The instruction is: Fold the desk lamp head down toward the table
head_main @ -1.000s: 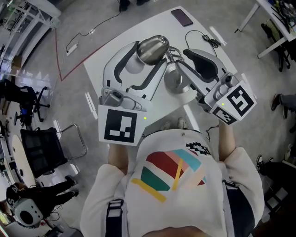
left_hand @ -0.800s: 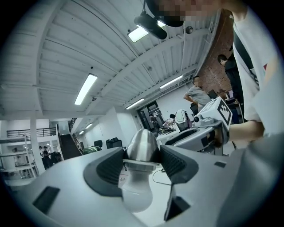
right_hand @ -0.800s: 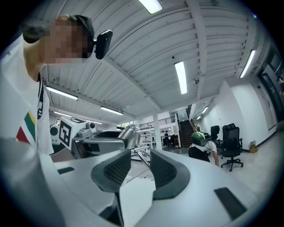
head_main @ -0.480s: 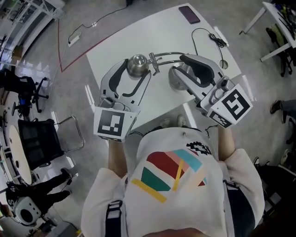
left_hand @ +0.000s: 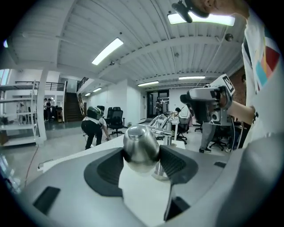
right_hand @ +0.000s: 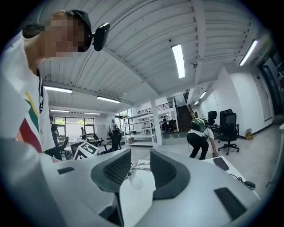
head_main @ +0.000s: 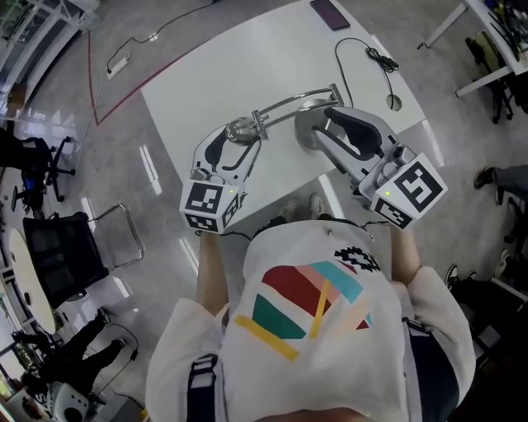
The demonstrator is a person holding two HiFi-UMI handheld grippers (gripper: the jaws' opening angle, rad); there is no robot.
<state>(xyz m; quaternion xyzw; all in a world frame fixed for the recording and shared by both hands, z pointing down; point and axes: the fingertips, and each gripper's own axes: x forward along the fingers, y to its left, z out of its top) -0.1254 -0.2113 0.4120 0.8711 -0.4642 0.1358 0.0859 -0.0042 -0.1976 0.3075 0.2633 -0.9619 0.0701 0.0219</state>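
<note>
From the head view, the left gripper (head_main: 237,138) sat low over the white table (head_main: 247,58). Its 2 jaws were either side of the lamp head (head_main: 241,128), which hung low over the tabletop at the end of the bent lamp arm (head_main: 293,100). The right gripper (head_main: 323,124) reached in at the lamp base (head_main: 302,125). A phone (head_main: 328,12) and a cable (head_main: 375,59) lay at the far side of the table, well apart from the lamp.

In the left gripper view, the shiny lamp head filled the gap between the pads (left_hand: 104,170). Both touched it, and the jaws had just been closing a little on it, still set wide.

In the right gripper view, the jaws stood apart. A small pale blurred shape (right_hand: 135,181) lay low between them, close to 1 pad — no grip showed.
</note>
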